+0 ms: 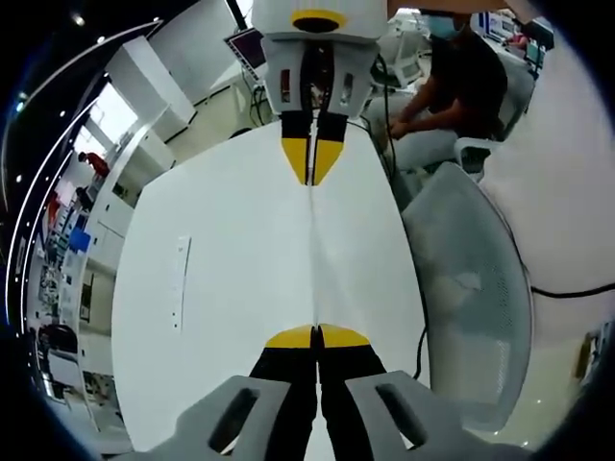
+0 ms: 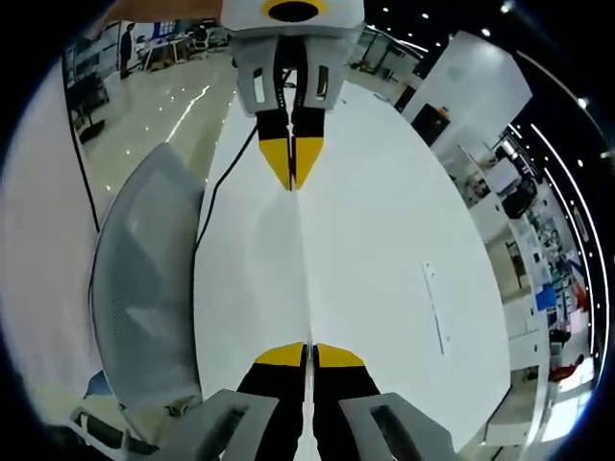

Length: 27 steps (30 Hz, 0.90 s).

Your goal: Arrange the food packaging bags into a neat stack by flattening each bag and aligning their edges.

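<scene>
- Open-plan workshop space is stretching behind a white table point(image 1: 231, 288), with shelving along one wall and a person sitting at a far desk.
- Left gripper point(image 1: 317, 336) is reaching along the table from one end, its yellow-tipped jaws pressed together on what looks like the thin edge of a white sheet-like item point(image 1: 312, 250).
- Right gripper point(image 2: 309, 353) is facing it from the opposite end, jaws likewise clenched on the same thin edge, which is running as a fine line between the two tools.
- Whether that white item is one of the food packaging bags is impossible to tell from these views; no printed bag is standing out on the tabletop.
- Both tools appear to be pulling from opposite ends, a hold that would be keeping a bag taut and flat for aligning.
- Grey mesh office chair point(image 1: 471, 288) is standing just beside the table's long side, with a dark cable trailing near it.
- Judging by this, the stacking work is sitting at an early or middle step.
</scene>
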Each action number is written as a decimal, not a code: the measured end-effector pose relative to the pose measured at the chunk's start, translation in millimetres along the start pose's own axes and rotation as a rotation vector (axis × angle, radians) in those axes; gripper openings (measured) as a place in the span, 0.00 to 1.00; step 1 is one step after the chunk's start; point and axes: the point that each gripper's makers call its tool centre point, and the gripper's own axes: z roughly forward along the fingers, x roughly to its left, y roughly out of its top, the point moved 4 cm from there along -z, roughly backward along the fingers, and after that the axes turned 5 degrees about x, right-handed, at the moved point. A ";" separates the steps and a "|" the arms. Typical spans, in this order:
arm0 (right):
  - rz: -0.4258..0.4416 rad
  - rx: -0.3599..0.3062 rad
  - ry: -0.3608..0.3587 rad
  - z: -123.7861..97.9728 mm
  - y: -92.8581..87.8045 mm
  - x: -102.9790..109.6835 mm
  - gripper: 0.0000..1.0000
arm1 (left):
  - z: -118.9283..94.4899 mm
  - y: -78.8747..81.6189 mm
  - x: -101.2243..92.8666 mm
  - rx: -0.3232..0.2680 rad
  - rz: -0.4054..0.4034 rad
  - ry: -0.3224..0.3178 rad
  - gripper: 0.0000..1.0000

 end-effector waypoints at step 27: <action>0.021 0.013 0.034 8.5 2.0 4.6 0.00 | 5.8 -5.2 1.5 -0.001 0.020 0.013 0.00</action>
